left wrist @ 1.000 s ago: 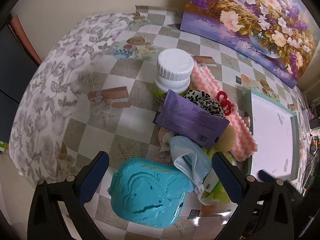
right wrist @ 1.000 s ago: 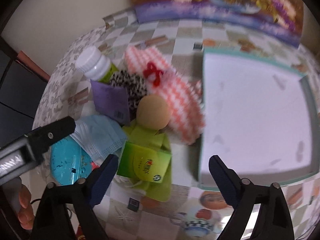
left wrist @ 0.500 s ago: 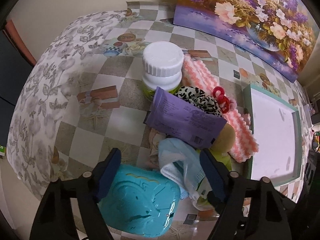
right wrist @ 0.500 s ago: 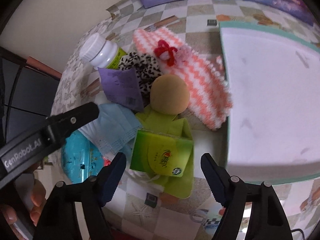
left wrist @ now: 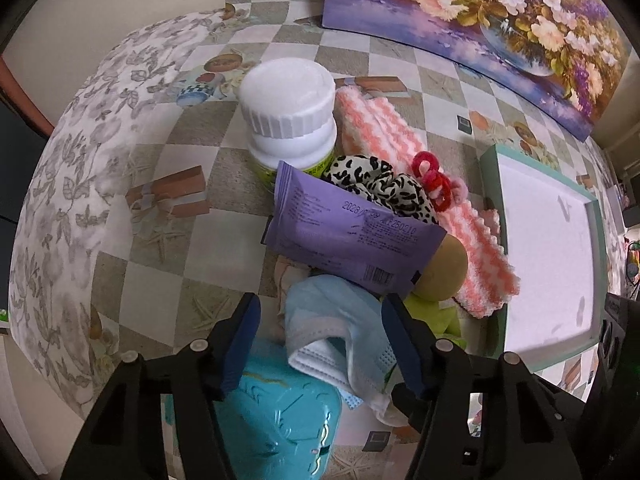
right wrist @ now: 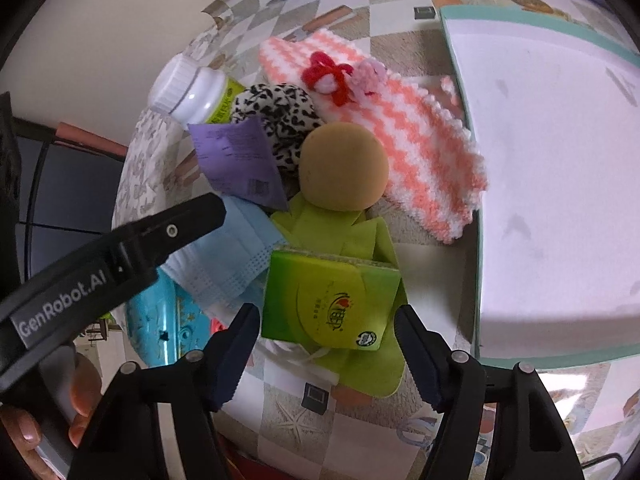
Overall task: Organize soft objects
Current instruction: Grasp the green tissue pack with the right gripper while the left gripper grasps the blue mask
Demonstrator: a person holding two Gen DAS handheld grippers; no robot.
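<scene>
A pile of soft things lies on the checkered table. My left gripper (left wrist: 320, 312) is open, its fingers on either side of a light blue face mask (left wrist: 340, 328), which also shows in the right wrist view (right wrist: 236, 256). My right gripper (right wrist: 328, 320) is open, straddling a green tissue pack (right wrist: 328, 300) that lies on a green cloth (right wrist: 372, 364). A tan sponge ball (right wrist: 344, 168), a leopard scrunchie (left wrist: 380, 184), a purple sachet (left wrist: 348, 236) and a pink-white knitted cloth (right wrist: 420, 136) with a red bow (right wrist: 328, 76) lie behind.
A white tray with a teal rim (right wrist: 476, 208) lies to the right of the pile. A white-capped bottle (left wrist: 292, 116) stands at the back left. A teal plastic case (left wrist: 280, 420) lies under my left gripper. A flower painting (left wrist: 480, 20) leans against the wall.
Both grippers have moved forward and down toward the pile: the left one closing in around the face mask, the right one around the green tissue pack. Both have narrowed slightly.
</scene>
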